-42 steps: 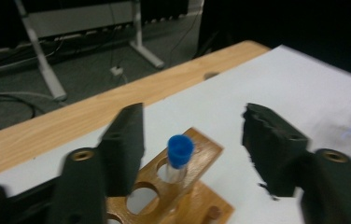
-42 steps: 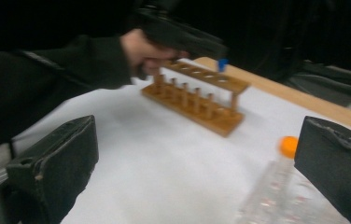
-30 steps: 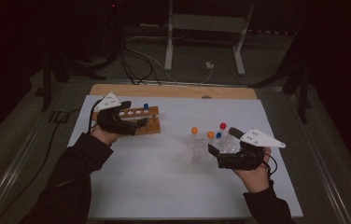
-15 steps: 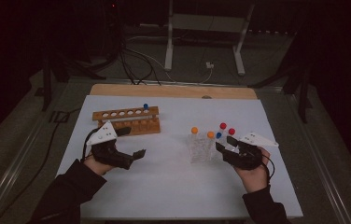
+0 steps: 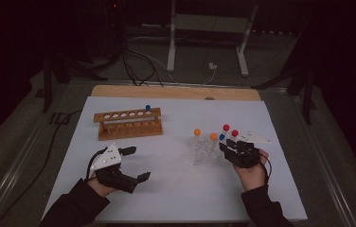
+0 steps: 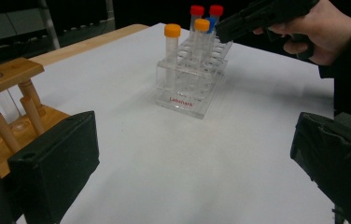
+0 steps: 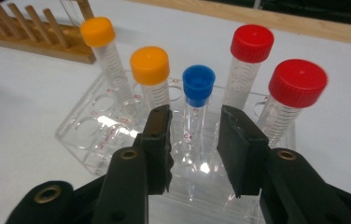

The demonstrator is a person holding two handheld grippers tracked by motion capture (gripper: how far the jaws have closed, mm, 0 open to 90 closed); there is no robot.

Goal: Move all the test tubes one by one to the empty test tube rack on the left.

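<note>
A clear plastic rack (image 5: 203, 153) right of centre holds two orange-capped tubes (image 7: 150, 65), two red-capped tubes (image 7: 252, 43) and one blue-capped tube (image 7: 198, 84). My right gripper (image 5: 227, 147) is at that rack's near right side. In the right gripper view it (image 7: 194, 140) is open, its jaws astride the blue-capped tube with a small gap on each side. My left gripper (image 5: 136, 164) hovers low over the bare mat at front left, wide open and holding nothing (image 6: 197, 163). A wooden rack (image 5: 129, 123) at back left carries a single blue-capped tube (image 5: 147, 108).
A white mat (image 5: 176, 189) covers the table, and a wooden strip (image 5: 176, 92) runs along its far edge. Cables and a stand's legs (image 5: 171, 47) lie on the dark floor beyond. There is bare mat between the two racks.
My left gripper drew back from the wooden rack toward the front left of the mat. My right gripper moved in to the clear rack and now straddles the blue-capped tube.
</note>
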